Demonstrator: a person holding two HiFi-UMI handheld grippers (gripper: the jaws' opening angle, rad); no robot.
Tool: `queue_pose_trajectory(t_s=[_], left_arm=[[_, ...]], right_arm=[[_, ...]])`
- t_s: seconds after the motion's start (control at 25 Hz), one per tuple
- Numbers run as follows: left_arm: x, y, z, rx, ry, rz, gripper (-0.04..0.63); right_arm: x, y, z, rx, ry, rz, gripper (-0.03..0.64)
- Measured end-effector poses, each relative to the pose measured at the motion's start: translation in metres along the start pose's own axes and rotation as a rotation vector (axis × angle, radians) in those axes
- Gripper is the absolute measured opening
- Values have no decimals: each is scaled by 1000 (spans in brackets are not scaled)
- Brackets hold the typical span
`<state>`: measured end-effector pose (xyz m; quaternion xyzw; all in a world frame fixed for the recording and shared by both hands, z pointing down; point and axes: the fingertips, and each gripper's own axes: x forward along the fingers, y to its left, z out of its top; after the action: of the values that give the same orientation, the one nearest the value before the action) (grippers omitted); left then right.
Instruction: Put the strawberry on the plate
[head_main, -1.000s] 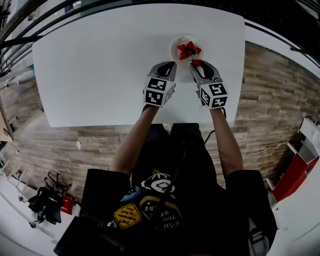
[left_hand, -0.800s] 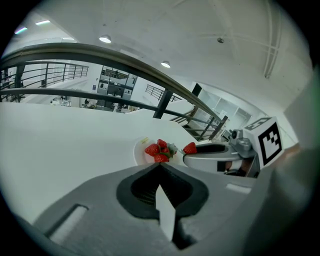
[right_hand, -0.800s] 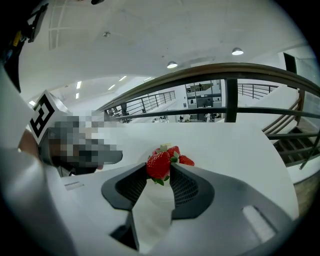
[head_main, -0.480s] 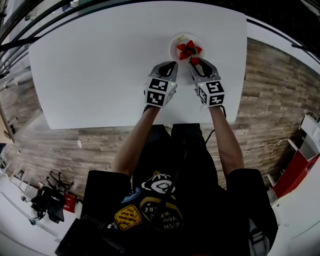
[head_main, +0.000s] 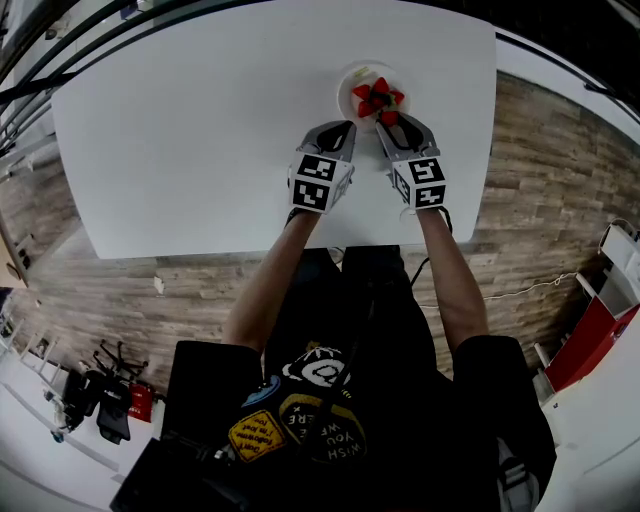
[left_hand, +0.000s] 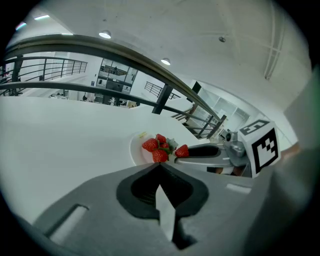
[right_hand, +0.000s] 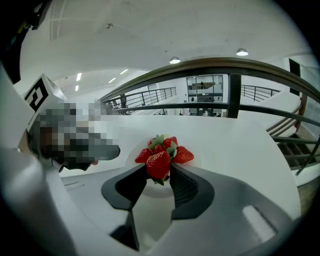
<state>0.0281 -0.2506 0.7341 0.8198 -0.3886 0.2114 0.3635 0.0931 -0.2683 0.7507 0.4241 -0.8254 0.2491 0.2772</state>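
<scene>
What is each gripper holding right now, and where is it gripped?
The right gripper pinches one strawberry across its sides, near the leafy end. The left gripper is shut and empty.

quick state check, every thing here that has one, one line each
plate, flat on table, loaded with fruit
piled strawberries, resting on plate
held strawberry, gripped, at the plate's near edge
right tongs, shut on held strawberry
left tongs, shut, empty
</scene>
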Motion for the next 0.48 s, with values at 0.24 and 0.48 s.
queue_pose_trajectory(t_s=[0.24,0.48], left_arm=[[2,-2,-3,-2,6,-5,3],[3,0,-5,-14,11,-7,3]], right_arm=[[4,0,-4,-28,18,-6,147],[10,-1,-9,-64,39,-18,147]])
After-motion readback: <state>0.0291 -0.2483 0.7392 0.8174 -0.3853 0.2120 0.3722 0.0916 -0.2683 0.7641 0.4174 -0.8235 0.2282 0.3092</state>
